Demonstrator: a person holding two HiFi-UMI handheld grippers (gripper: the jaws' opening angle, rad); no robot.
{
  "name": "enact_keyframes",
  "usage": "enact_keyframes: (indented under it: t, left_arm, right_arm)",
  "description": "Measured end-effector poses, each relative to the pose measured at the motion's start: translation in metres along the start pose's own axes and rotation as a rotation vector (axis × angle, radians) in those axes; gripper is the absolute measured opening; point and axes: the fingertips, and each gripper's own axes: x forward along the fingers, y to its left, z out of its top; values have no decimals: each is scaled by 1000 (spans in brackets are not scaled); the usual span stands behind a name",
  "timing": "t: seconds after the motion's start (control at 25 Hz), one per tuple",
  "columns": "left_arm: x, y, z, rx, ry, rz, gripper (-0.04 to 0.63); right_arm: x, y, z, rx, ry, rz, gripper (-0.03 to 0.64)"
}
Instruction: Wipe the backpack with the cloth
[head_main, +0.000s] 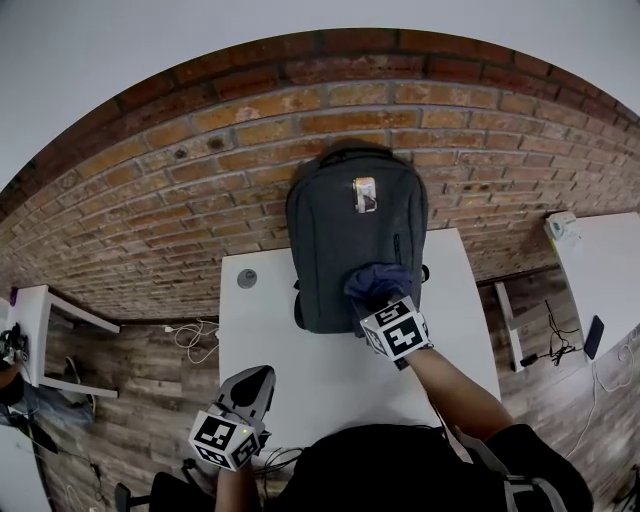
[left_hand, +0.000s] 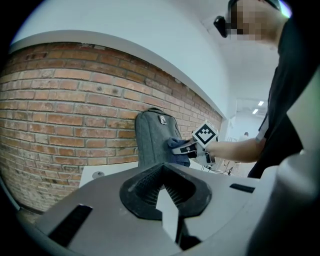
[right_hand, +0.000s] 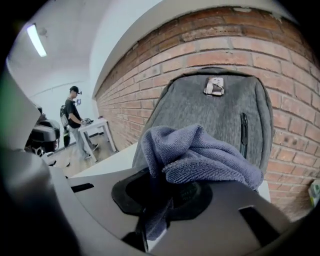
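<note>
I'm seeing matt grey woven fabric on the backpack (head_main: 345, 245), soft nubby pile on the cloth (right_hand: 200, 155), a smooth top on the table (head_main: 300, 350), rough brick on the wall (head_main: 180, 180), and matt plastic on the right gripper (right_hand: 167, 192).

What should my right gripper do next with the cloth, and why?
Probably sweep the cloth upward over the backpack. The right gripper is shut on the bunched cloth, low against the front panel, and most of the grey fabric lies above it. The backpack stands upright against the brick wall, so light pressure looks safe.
</note>
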Motion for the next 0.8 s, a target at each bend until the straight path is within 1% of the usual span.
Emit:
enact_keyframes:
  t: [0.08, 0.28, 0.44, 0.64, 0.8]
  left_arm:
    - [-2, 2, 0, -5, -4, 8, -6]
    - [-6, 7, -1, -20, -12, 27, -5]
    - [-10, 10, -3, -31, -7, 42, -6]
    - [-13, 13, -7, -44, -1, 54, -6]
    - [-13, 13, -9, -46, 2, 56, -6]
  right_arm:
    - [2, -5, 16, -4, -21, -10, 64]
    - [11, -23, 50, 40, -75, -17, 64]
    - [14, -41, 75, 56, -110, -42, 64]
    - [19, -61, 108, 51, -147, -70, 64]
    - [20, -77, 138, 18, -173, -113, 64]
